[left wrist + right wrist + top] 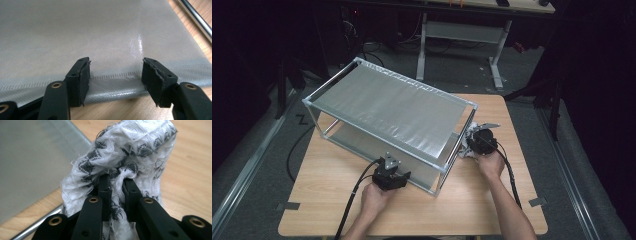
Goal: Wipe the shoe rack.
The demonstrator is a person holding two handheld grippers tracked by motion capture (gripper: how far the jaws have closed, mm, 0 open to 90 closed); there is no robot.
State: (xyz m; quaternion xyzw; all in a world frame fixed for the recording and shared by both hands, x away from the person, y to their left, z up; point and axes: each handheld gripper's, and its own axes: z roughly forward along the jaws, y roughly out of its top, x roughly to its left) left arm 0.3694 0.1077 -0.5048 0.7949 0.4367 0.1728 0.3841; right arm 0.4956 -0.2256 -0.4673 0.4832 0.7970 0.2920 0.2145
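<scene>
The two-tier rack (387, 107) fills the table (492, 200) centre. At its five o'clock corner, the right gripper (116, 178) clamps a white cloth (130, 147), not yet shelved. Left gripper (115, 75), jaws apart, rests at the lower shelf's edge.

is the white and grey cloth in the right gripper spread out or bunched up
Bunched up. In the right gripper view the cloth bulges in a crumpled wad above the right gripper, whose jaws pinch a fold of it.
</scene>
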